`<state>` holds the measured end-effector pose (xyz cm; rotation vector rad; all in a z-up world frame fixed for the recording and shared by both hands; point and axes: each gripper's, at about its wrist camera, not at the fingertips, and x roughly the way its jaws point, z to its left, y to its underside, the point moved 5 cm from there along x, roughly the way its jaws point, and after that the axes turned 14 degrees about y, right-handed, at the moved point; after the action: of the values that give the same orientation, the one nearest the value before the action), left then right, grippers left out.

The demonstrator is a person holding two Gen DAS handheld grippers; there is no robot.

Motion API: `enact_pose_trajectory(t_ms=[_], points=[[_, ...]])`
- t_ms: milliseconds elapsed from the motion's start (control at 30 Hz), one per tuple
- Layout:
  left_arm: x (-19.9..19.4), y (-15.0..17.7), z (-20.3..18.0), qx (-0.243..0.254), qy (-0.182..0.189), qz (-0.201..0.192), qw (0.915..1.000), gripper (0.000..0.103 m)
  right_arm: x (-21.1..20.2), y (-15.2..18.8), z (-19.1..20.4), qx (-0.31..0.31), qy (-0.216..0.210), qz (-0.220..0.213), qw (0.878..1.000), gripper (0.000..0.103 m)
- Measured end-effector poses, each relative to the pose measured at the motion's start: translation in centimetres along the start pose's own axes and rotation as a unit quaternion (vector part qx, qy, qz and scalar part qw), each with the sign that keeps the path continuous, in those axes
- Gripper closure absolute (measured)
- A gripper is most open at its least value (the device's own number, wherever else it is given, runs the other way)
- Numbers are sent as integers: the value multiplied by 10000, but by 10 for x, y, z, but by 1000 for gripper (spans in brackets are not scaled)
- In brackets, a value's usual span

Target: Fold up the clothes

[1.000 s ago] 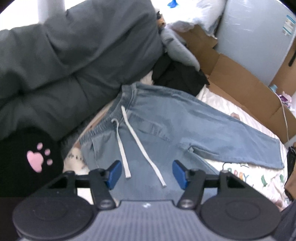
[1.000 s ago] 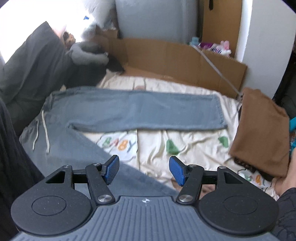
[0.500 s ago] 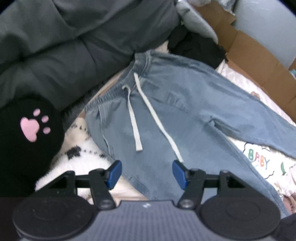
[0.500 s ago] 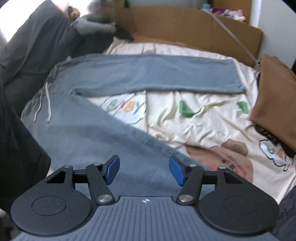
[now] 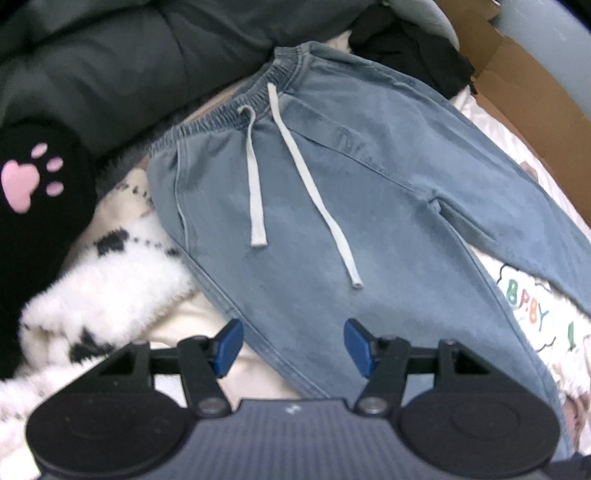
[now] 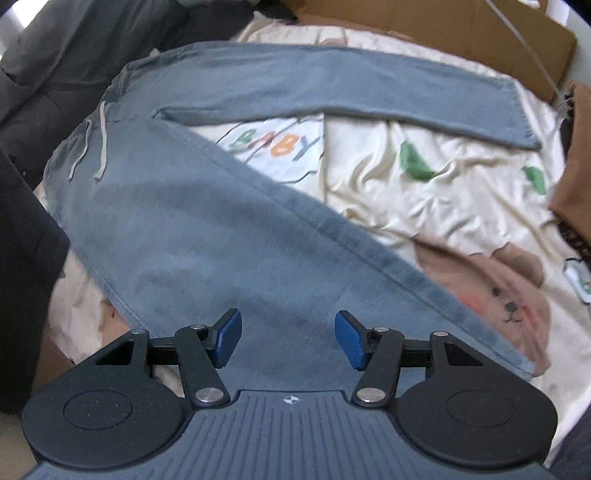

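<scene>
Light blue denim trousers (image 5: pixel 332 206) lie flat on the bed, their two legs spread in a V. The elastic waistband (image 5: pixel 236 107) with a white drawstring (image 5: pixel 310 184) is at the far end. My left gripper (image 5: pixel 293 349) hangs open just above the near leg's upper part, by its outer seam. In the right wrist view the near leg (image 6: pixel 229 236) runs to its hem at the lower right, and the far leg (image 6: pixel 332 92) stretches across the top. My right gripper (image 6: pixel 288 341) hovers over the near leg, jaws closing slightly. The cloth lies below the pads, not pinched between them.
A dark grey duvet (image 5: pixel 110 55) bounds the left side, with a black garment bearing a pink paw print (image 5: pixel 26 181) and a fluffy white blanket (image 5: pixel 110 295). Cardboard (image 6: pixel 443 26) lines the far edge. A brown garment (image 6: pixel 576 147) lies right. The cream printed sheet (image 6: pixel 424 177) shows between the legs.
Both grippers have sunk toward the trousers and tipped further downward, so the cloth fills more of each view. The trousers have not moved.
</scene>
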<state>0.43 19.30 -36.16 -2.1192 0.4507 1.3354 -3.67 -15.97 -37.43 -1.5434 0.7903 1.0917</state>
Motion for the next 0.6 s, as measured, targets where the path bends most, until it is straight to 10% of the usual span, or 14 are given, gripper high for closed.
enact_pose_trajectory(t_ms=[600], points=[[5,24,13,-277,-293,109,9991,39,57,47,75,-1818,-758,643,9783,41]])
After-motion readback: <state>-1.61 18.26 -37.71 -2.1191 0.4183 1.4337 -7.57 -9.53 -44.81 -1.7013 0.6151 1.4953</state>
